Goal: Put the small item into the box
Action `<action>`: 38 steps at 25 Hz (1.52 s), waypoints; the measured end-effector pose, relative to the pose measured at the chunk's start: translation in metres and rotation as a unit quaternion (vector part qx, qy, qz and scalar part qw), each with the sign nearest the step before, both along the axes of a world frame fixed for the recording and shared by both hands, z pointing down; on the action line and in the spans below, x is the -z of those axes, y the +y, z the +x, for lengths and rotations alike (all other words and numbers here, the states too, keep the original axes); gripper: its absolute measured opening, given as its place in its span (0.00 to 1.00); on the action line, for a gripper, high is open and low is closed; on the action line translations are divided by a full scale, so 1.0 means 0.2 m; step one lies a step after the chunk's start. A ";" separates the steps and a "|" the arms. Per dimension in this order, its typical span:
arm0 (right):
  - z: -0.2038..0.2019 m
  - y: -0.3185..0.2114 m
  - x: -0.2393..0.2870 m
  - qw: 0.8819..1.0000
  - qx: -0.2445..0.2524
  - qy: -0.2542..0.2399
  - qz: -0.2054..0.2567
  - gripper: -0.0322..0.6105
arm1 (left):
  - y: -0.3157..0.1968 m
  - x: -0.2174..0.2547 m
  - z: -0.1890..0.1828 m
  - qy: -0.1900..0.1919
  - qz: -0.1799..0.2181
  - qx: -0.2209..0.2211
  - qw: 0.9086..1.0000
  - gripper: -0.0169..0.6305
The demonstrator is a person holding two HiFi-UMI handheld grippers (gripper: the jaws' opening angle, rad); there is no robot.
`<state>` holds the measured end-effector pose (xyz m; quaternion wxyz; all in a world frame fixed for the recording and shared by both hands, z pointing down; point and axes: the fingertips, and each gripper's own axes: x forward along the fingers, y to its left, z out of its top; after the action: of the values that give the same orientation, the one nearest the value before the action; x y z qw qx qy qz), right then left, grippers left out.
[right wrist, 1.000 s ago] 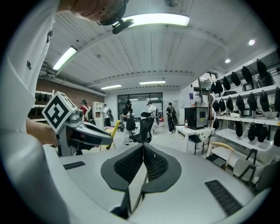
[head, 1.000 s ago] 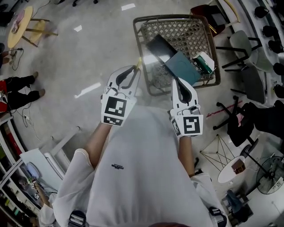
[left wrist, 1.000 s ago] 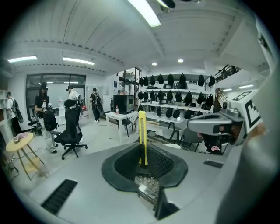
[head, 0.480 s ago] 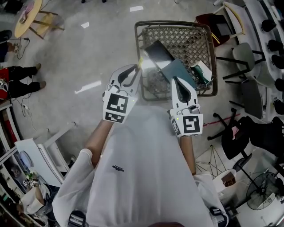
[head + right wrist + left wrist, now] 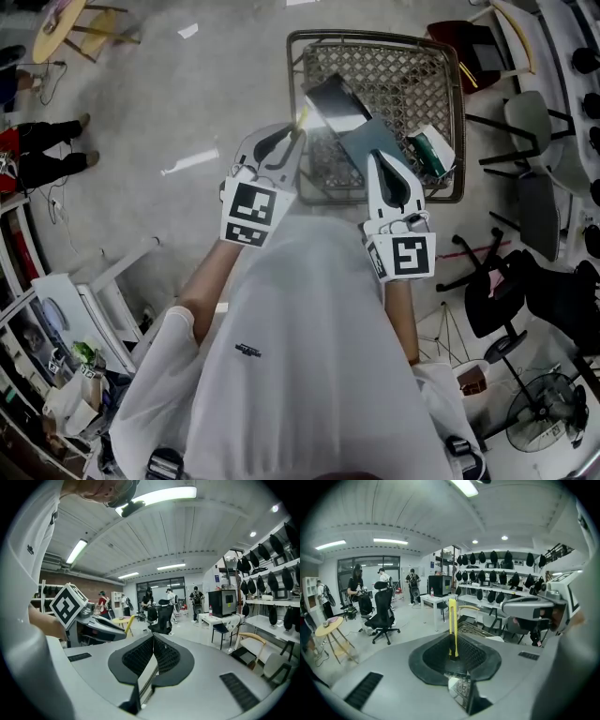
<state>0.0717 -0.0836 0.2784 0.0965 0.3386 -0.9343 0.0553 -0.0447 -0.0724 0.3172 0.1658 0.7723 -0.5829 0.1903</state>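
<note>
White short-slv tee — sm. black chest logo.

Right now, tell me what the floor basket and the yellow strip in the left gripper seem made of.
The basket is probably metal wire with a dull brownish finish: open lattice mesh walls in a thin frame. The yellow strip is likely plastic: flat, smooth and evenly bright yellow, though painted wood cannot be ruled out.

The yellow item, perhaps a clip, has its base hidden between fingers.
</note>
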 end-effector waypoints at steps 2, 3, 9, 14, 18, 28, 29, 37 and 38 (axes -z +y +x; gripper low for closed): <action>-0.01 -0.04 -0.02 1.000 0.006 0.002 -0.004 0.05 | -0.04 -0.03 0.01 0.001 -0.005 0.001 1.000 0.10; -0.01 -0.06 -0.04 1.000 0.010 0.002 -0.007 0.05 | -0.06 -0.04 0.01 0.002 -0.007 0.002 1.000 0.10; -0.02 -0.16 -0.15 0.999 0.026 0.007 -0.028 0.05 | -0.18 -0.17 0.05 -0.007 -0.028 0.004 1.000 0.10; -0.03 -0.26 -0.26 0.999 0.027 0.010 -0.046 0.05 | -0.28 -0.31 0.07 -0.006 -0.044 0.005 0.999 0.10; -0.04 -0.31 -0.33 0.998 0.026 0.011 -0.056 0.05 | -0.34 -0.43 0.08 0.002 -0.057 0.011 0.998 0.10; 0.00 -0.42 -0.52 0.996 0.024 0.018 -0.083 0.05 | -0.50 -0.76 0.10 0.009 -0.092 0.019 0.996 0.10; 0.00 -0.43 -0.55 0.996 0.025 0.019 -0.087 0.05 | -0.52 -0.79 0.10 0.008 -0.096 0.018 0.995 0.10; -0.02 -0.48 -0.70 0.993 0.029 0.022 -0.109 0.05 | -0.65 -1.10 0.10 0.014 -0.136 0.024 0.990 0.10; -0.02 -0.48 -0.72 0.993 0.029 0.023 -0.112 0.05 | -0.65 -1.14 0.11 0.017 -0.142 0.027 0.989 0.10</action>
<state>0.0677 -0.1802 0.4218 0.1569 0.2998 -0.9291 0.1493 -0.0237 -0.2034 0.5451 0.2887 0.7281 -0.5674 0.2541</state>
